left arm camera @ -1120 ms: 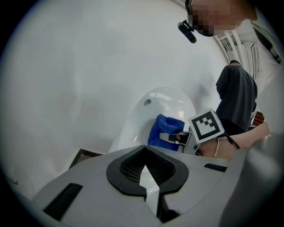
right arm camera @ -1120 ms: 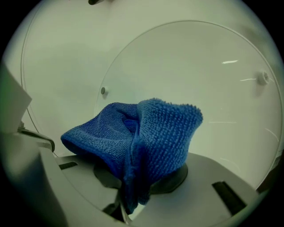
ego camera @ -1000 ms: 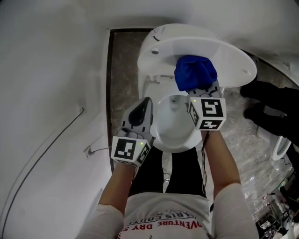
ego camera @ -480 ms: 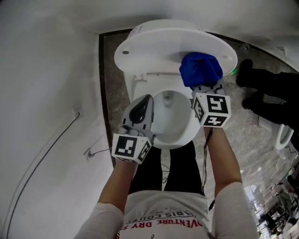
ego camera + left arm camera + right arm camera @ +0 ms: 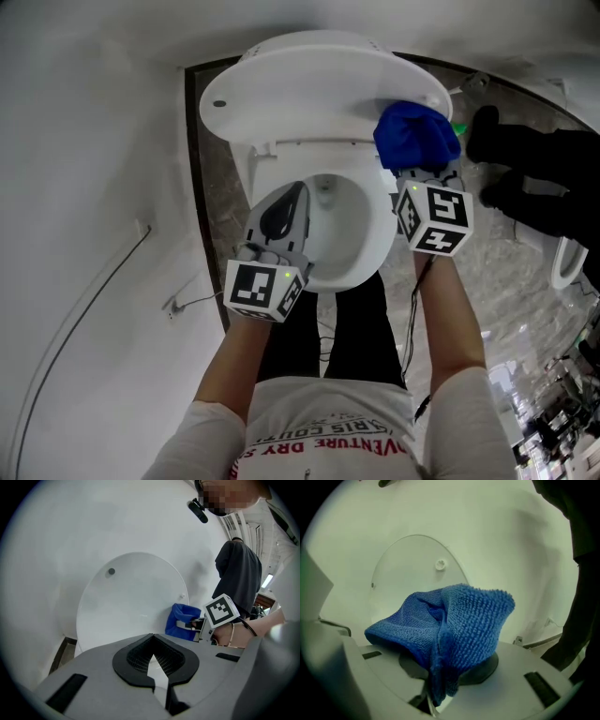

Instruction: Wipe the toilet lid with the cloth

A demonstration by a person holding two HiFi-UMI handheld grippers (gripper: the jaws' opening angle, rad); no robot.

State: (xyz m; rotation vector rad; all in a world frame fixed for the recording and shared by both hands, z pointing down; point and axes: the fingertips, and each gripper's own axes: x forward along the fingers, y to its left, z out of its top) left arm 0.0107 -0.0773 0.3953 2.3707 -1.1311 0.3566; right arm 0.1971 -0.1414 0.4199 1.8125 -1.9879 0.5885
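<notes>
The white toilet lid stands raised behind the open bowl. A bunched blue cloth presses against the lid's lower right part, with my right gripper shut on it. In the right gripper view the cloth drapes over the jaws and hides their tips, with the lid just behind. My left gripper hovers over the bowl's left rim, shut and holding nothing. In the left gripper view the lid and the cloth lie ahead.
A person in dark clothes stands close on the right of the toilet. A white wall with a thin cable runs along the left. Marbled floor shows beside the bowl. My own legs stand right at its front.
My right gripper has carried the cloth across the lid toward its right edge. The left gripper has stayed over the bowl's left rim.
</notes>
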